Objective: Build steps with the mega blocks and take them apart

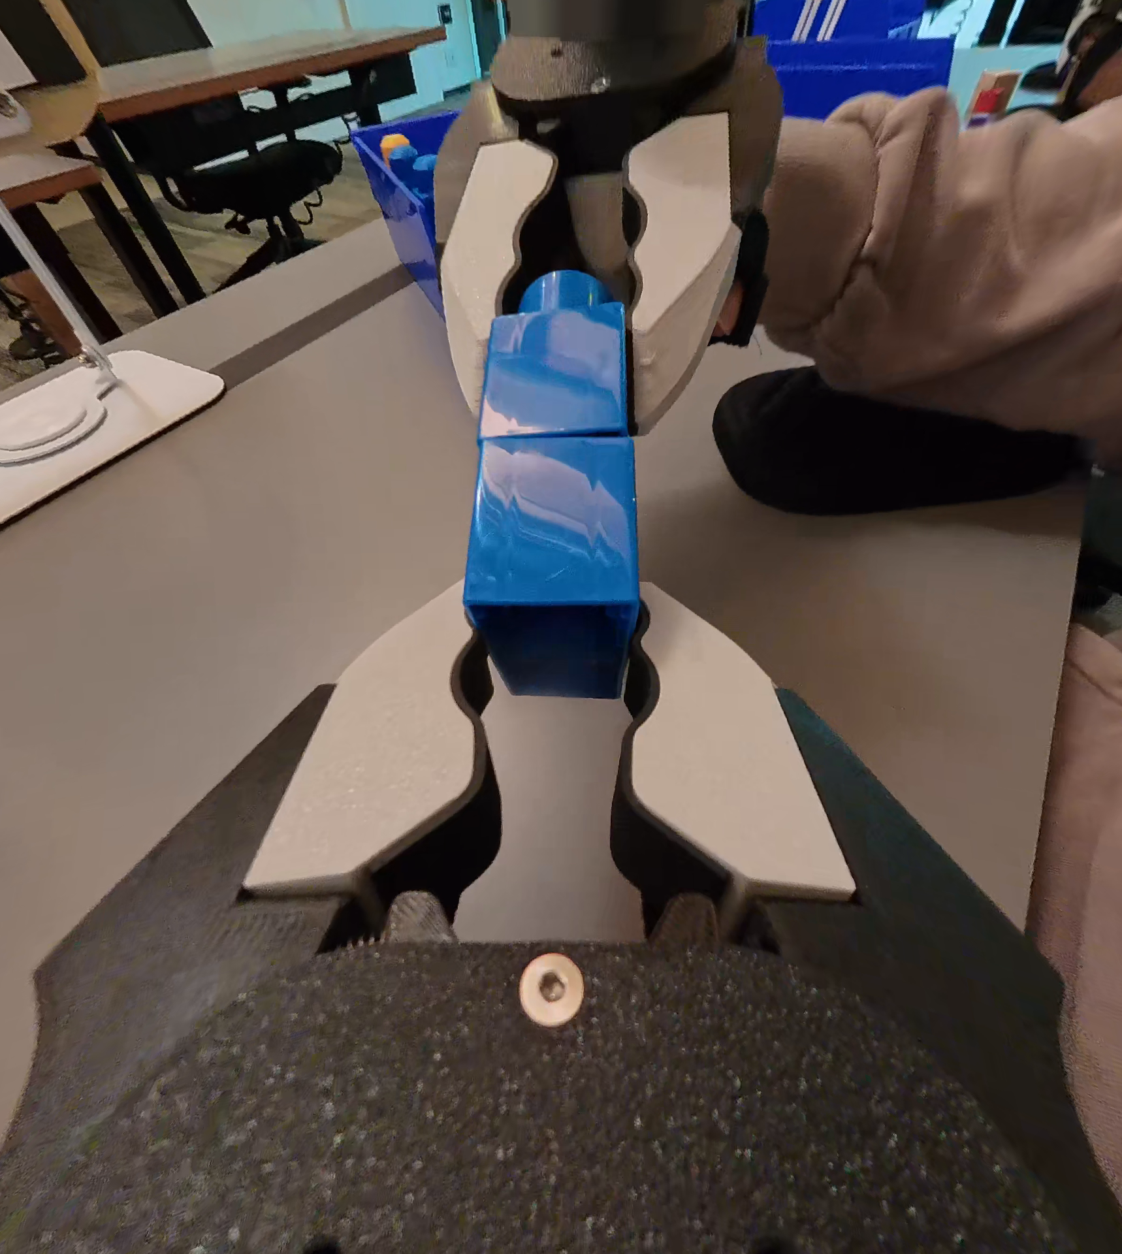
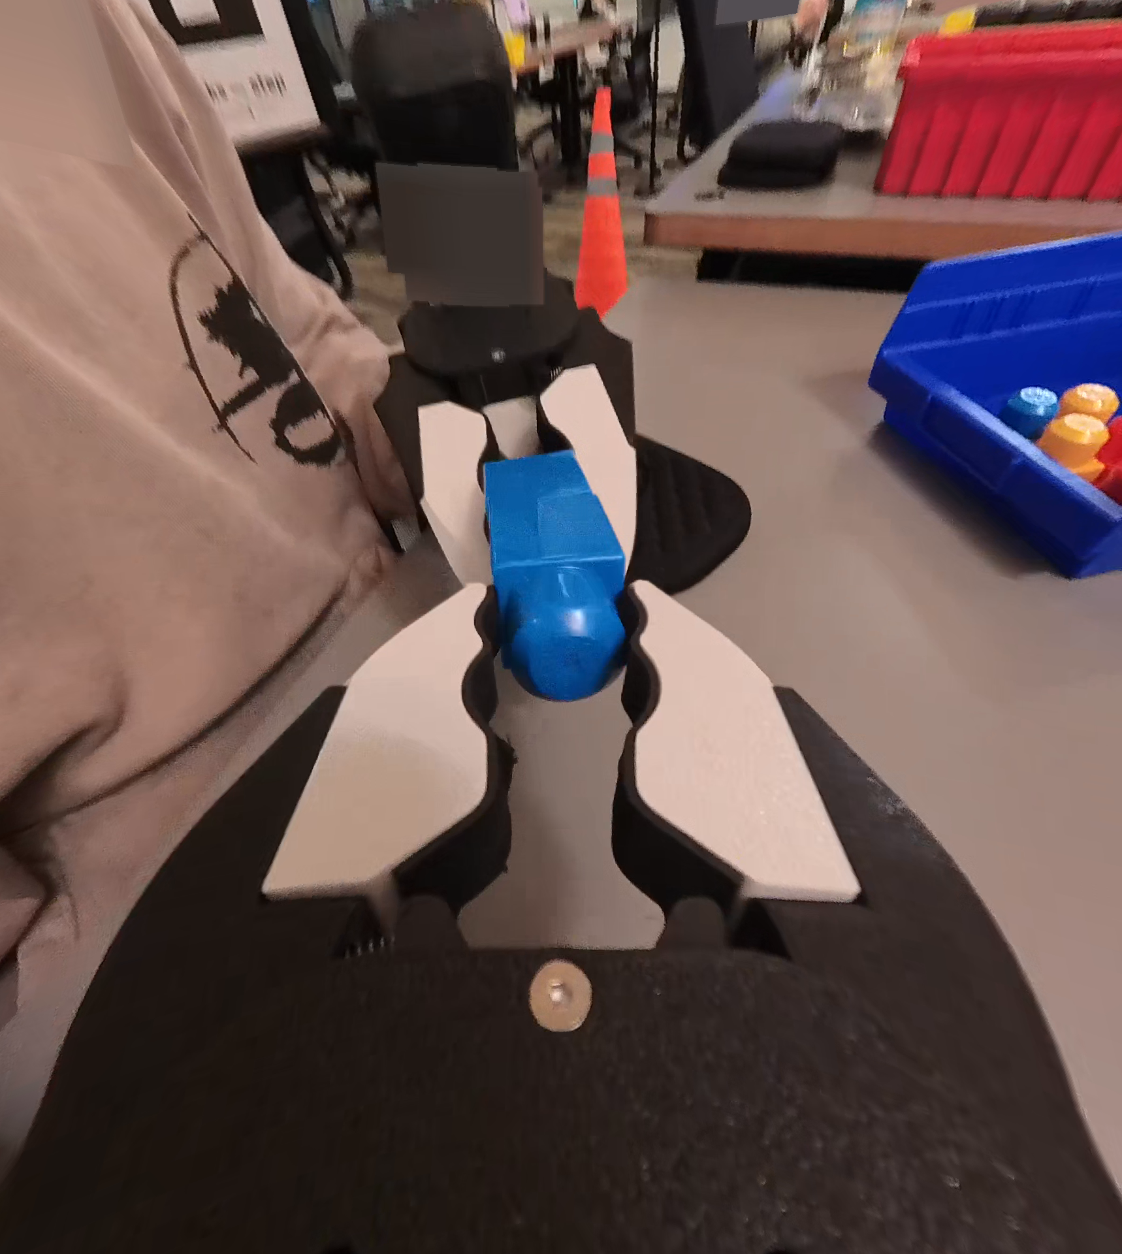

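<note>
Here, two glossy blue plastic mega blocks are joined end to end and held level above the grey tabletop [image 1: 205,611] between the two grippers, which face each other. The left gripper [image 1: 555,651], black with pale grey finger plates, has its fingers closed on the open hollow end of the near blue block [image 1: 555,522]. The far blue block [image 1: 555,370] carries a round stud at its outer end, and the right gripper [image 1: 562,326] clamps that end from the opposite side. In the right wrist view the same pair appears reversed: the right gripper [image 2: 562,638] pinches the studded block [image 2: 555,543] with the rounded stud pointing toward the camera, while the left gripper [image 2: 531,468] grips the other end beyond it.

A seam shows between the two blocks; whether they are fully seated or slightly parted cannot be told.

A person's beige sweatshirt sleeve [image 1: 952,237] crowds the right side of the left wrist view, and in the right wrist view the sweatshirt fills the left side. A blue plastic bin [image 2: 992,434] sits on the table well to the side, holding loose orange, red and blue blocks [image 2: 1115,434]. A white flat stand base [image 1: 70,434] lies on the table to the left. Farther off are an orange traffic cone [image 2: 602,224], a black office chair [image 1: 260,176], wooden desks [image 1: 239,68] and a red bin [image 2: 1047,115].
</note>
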The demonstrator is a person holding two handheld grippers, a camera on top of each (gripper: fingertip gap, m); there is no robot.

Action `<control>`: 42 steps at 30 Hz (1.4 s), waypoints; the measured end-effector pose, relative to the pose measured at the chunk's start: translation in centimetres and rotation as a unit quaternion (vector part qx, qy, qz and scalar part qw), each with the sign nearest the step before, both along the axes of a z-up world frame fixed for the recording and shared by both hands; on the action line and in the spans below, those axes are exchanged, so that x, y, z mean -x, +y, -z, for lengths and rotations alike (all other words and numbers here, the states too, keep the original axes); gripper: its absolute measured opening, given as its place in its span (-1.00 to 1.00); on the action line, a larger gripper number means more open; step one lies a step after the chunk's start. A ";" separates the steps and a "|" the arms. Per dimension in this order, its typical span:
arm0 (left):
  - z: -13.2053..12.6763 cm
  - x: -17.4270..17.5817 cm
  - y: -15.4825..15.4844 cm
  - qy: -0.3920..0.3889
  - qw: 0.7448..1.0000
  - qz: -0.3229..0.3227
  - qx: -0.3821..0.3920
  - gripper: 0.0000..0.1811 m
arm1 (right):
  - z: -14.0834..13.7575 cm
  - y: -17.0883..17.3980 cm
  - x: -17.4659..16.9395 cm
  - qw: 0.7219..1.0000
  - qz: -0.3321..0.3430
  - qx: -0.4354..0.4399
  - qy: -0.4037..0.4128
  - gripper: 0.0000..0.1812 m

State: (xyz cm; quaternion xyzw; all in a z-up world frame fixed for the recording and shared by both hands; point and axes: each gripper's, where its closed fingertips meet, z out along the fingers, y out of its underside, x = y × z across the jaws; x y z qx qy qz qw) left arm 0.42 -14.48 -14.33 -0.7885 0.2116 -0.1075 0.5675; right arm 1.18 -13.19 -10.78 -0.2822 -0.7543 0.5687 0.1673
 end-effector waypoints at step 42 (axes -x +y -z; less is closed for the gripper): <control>-4.0 -1.8 4.4 -0.087 0.993 0.001 -0.077 -0.55 | -7.8 16.0 -6.8 0.974 0.183 -0.118 -0.058 -0.63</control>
